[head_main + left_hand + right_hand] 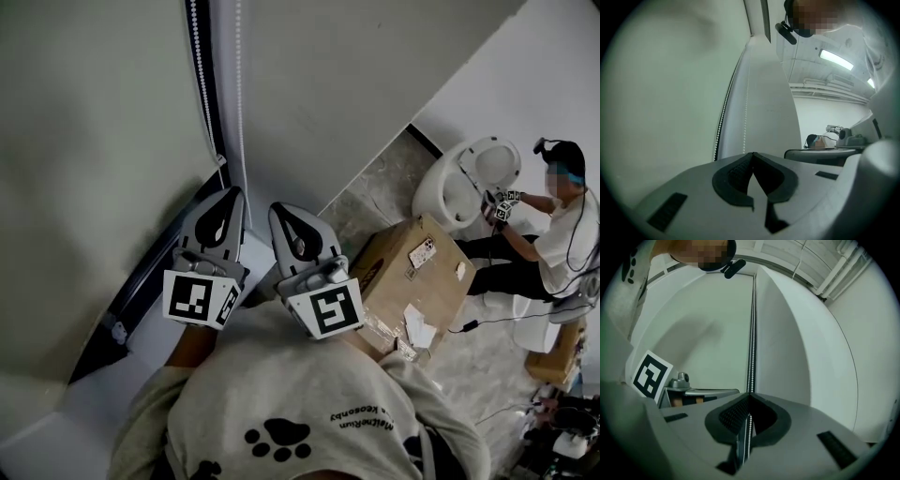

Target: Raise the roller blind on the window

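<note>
**Fig.: raising the roller blind, L to R.** The roller blind point(94, 159) is hanging at far L, inside the dark window frame point(141, 283). Its bead chain point(751, 348) is running down beside that frame.

- **L gripper** point(752, 155): fingers are sitting closed on nothing. The chain is passing beyond the tip, apart from it.
- **R gripper** point(749, 395): fingers are pinching the bead chain, which is threading between the pads & out below.
- **Further R:** a cardboard box point(412, 281) is lying on the floor point(375, 192). A second person point(558, 234) is working at far R by white fixtures point(469, 178).

**Technique (judged):** R should be pulling straight along the chain's own line, w/o sideways drag, so the beads are not slipping through the pads. L prob. needs opening & gripping the same strand higher up for hand-over-hand pulls. Pulling the other strand would be lowering the blind.

**Writing:** the marker cubes point(199, 298) are showing only black/white squares. The shirt point(309, 412) print (upside-down) & the box stickers point(421, 251) are too small to read.
</note>
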{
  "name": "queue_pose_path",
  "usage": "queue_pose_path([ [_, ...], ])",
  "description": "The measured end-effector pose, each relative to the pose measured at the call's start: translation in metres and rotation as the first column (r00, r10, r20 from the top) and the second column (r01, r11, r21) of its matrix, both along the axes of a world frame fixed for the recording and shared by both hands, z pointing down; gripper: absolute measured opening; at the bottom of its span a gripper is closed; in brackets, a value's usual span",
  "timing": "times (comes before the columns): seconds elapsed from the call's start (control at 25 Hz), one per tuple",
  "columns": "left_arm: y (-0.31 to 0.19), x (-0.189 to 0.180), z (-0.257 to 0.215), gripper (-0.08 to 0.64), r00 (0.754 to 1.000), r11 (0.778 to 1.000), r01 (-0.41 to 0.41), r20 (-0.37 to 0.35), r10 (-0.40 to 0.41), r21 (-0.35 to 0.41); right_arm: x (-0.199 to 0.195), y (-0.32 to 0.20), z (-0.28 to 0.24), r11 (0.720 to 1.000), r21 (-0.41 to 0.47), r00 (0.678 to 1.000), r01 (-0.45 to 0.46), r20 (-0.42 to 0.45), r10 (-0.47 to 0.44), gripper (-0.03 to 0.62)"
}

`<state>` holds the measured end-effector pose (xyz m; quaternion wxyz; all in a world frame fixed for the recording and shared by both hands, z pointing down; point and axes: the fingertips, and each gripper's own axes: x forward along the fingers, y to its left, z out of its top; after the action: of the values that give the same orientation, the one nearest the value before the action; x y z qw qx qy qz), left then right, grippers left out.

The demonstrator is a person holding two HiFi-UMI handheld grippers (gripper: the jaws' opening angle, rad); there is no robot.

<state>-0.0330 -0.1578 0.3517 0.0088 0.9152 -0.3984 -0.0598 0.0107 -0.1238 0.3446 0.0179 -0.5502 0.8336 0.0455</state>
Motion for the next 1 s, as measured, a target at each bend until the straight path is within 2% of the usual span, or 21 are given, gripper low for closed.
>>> queue_pose_path([
  [0.36,-0.021,0.013,-0.019,0.011,0.998,0.998,-0.052,0.042,0.05,0.041,-0.004,-0.016,-0.011,1.0,-0.005,1.0,0.002,-0.001,-0.002,0.009],
  [0.4,-0.025,0.015,-0.021,0.022,0.997,0.997,-0.057,0.051,0.055,0.044,-0.004,-0.018,-0.012,1.0,-0.004,1.0,0.005,-0.001,-0.005,0.009],
  [0.48,-0.034,0.019,-0.023,0.135,0.996,0.997,-0.071,0.061,0.069,0.042,-0.006,-0.02,-0.014,1.0,-0.004,1.0,0.014,-0.004,-0.014,0.009],
  [0.6,-0.043,0.023,-0.02,0.135,0.995,0.996,-0.081,0.059,0.079,0.032,-0.006,-0.021,-0.011,1.0,-0.009,1.0,0.025,-0.01,-0.025,0.009],
  [0.88,-0.051,0.037,-0.023,0.13,0.985,0.991,-0.136,0.104,0.135,0.004,-0.003,-0.025,-0.019,0.999,-0.017,0.999,0.043,-0.014,-0.043,0.009],
  [1.0,-0.052,0.038,-0.021,0.051,0.983,0.99,-0.138,0.121,0.138,-0.007,-0.006,-0.025,-0.021,0.998,-0.018,0.998,0.059,-0.012,-0.059,0.009],
])
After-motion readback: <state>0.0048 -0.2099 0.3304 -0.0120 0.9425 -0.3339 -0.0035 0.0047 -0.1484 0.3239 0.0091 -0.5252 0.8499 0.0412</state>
